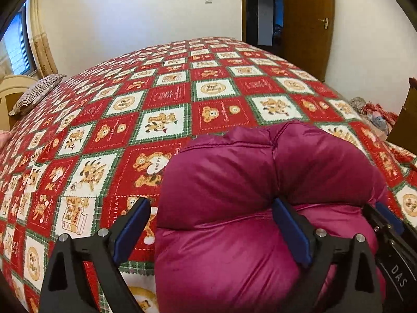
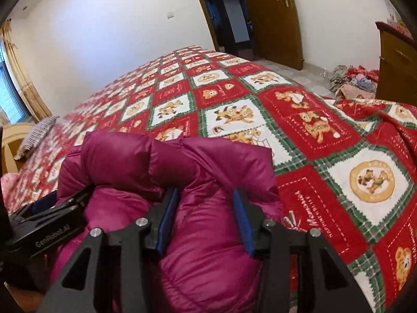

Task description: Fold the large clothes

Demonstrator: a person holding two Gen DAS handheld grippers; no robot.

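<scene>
Bed (image 1: 182, 99): covered edge to edge by a red, white and green checked spread with cartoon bears.
Jacket (image 1: 234, 208): puffy magenta, folded into a thick bundle at the near edge of the bed; top layer doubled over the lower one.
Pillow (image 1: 36, 94): striped, at the far left corner of the bed by the headboard.
Left gripper (image 1: 219, 230): jaws wide apart, straddling the jacket's left part; pads not pressing it.
Right gripper (image 2: 206, 219): jaws partly apart with a fold of the jacket between them; whether they pinch it I cannot tell.
</scene>
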